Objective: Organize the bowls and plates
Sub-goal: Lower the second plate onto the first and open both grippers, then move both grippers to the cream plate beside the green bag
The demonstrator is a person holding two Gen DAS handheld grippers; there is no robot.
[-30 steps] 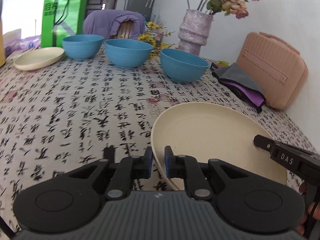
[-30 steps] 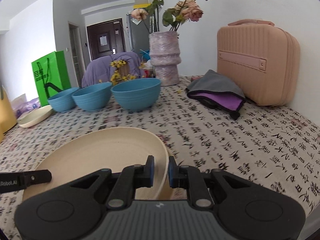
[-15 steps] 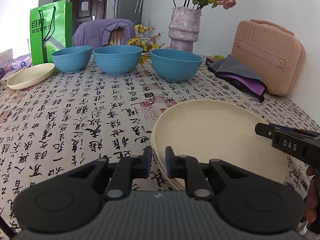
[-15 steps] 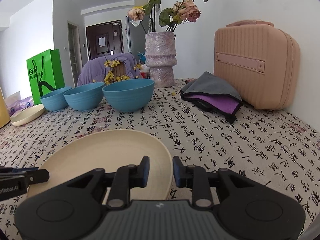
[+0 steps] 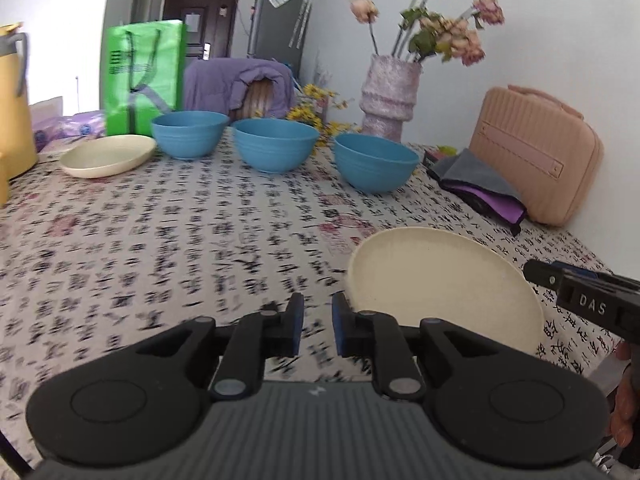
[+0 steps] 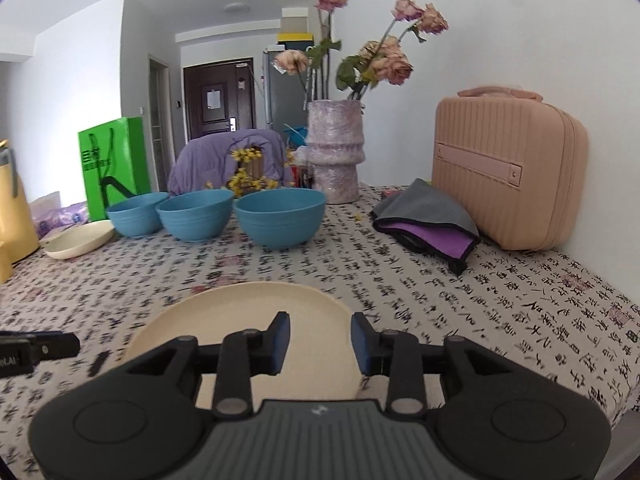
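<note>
A cream plate (image 5: 440, 284) lies flat on the patterned tablecloth near the front; it also shows in the right wrist view (image 6: 248, 320). My left gripper (image 5: 316, 328) is open and empty, just left of the plate. My right gripper (image 6: 318, 340) is open and empty, raised over the plate's near right edge. Three blue bowls (image 5: 276, 150) (image 6: 280, 216) stand in a row further back. A second cream plate (image 5: 108, 156) (image 6: 78, 240) lies at the far left beside the bowls.
A purple vase with dried roses (image 6: 334, 152) stands behind the bowls. A pink case (image 6: 508, 172) stands against the right wall with a grey and purple cloth (image 6: 432, 216) in front. A green bag (image 5: 144, 76) and a yellow jug (image 5: 12, 100) stand far left.
Both grippers have opened and let go of the near cream plate, which now lies flat. Both have drawn back and risen; the left one has shifted left of the plate.
</note>
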